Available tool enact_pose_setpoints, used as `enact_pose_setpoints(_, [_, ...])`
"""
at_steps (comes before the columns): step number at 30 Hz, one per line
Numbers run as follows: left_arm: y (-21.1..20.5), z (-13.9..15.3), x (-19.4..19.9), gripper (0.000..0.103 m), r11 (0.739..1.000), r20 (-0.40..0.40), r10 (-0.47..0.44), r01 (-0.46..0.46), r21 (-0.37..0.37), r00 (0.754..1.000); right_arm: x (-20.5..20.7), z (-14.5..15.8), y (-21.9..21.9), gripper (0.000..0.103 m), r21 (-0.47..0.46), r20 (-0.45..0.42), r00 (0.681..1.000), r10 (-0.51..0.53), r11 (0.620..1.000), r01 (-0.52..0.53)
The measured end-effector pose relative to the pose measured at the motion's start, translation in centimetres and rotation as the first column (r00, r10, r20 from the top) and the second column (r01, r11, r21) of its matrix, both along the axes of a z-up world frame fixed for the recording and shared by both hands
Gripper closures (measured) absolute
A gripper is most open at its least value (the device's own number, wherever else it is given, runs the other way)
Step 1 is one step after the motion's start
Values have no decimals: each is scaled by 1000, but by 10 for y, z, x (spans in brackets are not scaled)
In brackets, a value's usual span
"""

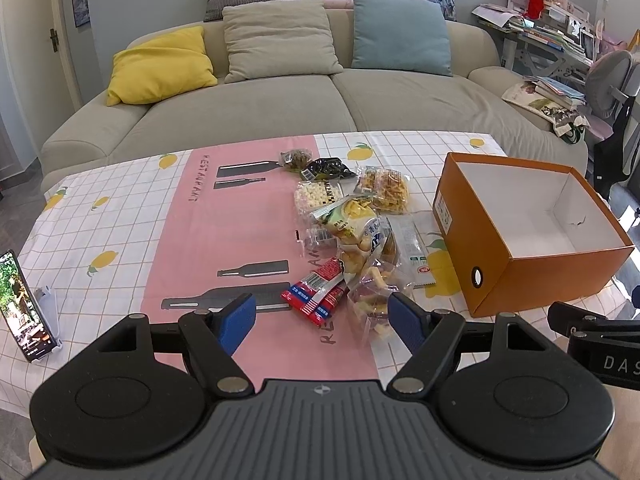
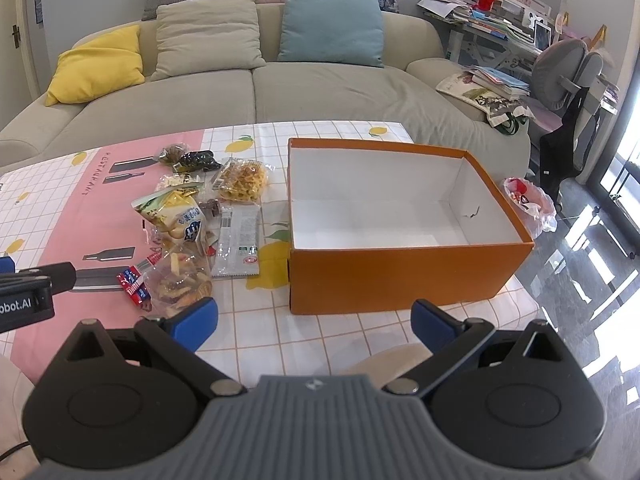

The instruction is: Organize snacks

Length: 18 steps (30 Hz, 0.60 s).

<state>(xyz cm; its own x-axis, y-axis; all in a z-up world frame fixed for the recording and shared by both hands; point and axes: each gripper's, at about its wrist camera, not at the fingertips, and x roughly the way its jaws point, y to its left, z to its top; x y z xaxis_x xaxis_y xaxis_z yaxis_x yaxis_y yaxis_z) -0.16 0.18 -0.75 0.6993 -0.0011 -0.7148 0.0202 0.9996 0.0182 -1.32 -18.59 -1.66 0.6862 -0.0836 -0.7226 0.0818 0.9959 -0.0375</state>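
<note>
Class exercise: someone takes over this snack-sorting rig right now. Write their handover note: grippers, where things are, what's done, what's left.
Left gripper: open, empty, above the near snacks.
Right gripper: open, empty, in front of the orange cardboard box.
Box: on the checked lemon-print tablecloth, nothing inside.
Pile of plastic snack packets: on the cloth, left of the box; the red-and-white packet and the clear bag of mixed crackers lie nearest.
Done: nothing.
Left: probably every packet into the box.
</note>
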Motion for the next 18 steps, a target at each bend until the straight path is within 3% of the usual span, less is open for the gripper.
enact_pose_setpoints(18, [0,0,0,15,1000,-1,1,-1,0,1000,2,-4,0,3,12,-26,1000,-11,1000,11])
